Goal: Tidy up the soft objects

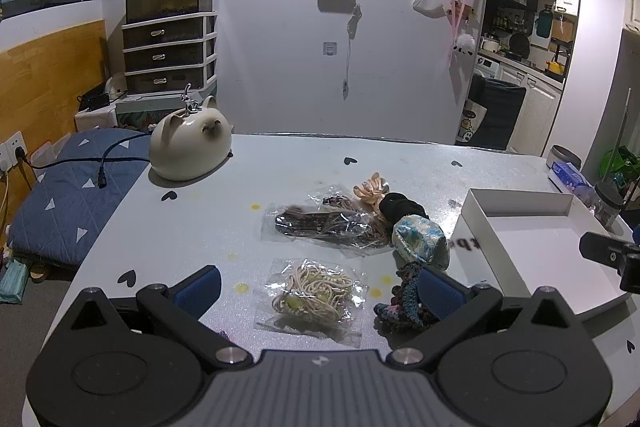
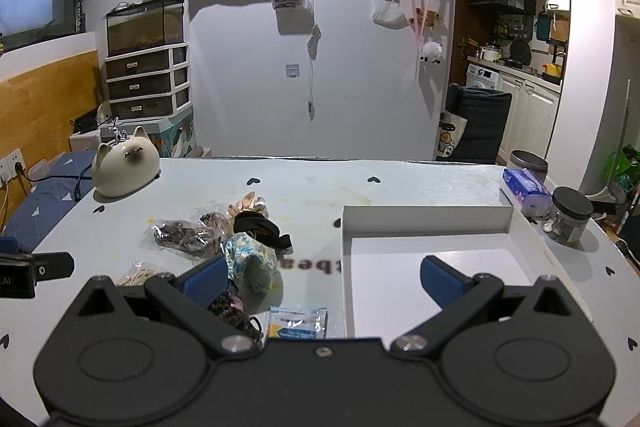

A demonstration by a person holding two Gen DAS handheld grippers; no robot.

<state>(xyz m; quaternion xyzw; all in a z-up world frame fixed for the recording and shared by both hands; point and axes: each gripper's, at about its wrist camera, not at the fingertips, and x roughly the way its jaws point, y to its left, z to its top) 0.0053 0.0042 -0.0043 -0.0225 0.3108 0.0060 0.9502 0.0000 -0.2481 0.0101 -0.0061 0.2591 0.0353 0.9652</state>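
Soft hair ties lie in a pile on the table (image 1: 200, 211): a bagged beige cord bundle (image 1: 312, 293), a bagged dark tie (image 1: 320, 225), a peach scrunchie (image 1: 370, 189), a black scrunchie (image 1: 402, 209), a blue floral scrunchie (image 1: 420, 241) and a dark knitted one (image 1: 400, 311). The empty white box (image 1: 536, 247) lies to their right. My left gripper (image 1: 320, 287) is open, low over the beige bundle. My right gripper (image 2: 324, 279) is open and empty, straddling the box's left wall (image 2: 346, 267); the floral scrunchie (image 2: 252, 257) sits by its left finger.
A ceramic cat (image 1: 190, 143) stands at the table's far left. A tissue pack (image 2: 524, 189) and two dark-lidded jars (image 2: 570, 215) stand right of the box. A small blue-white packet (image 2: 298, 323) lies near the right gripper. A blue cushion (image 1: 72, 187) lies left of the table.
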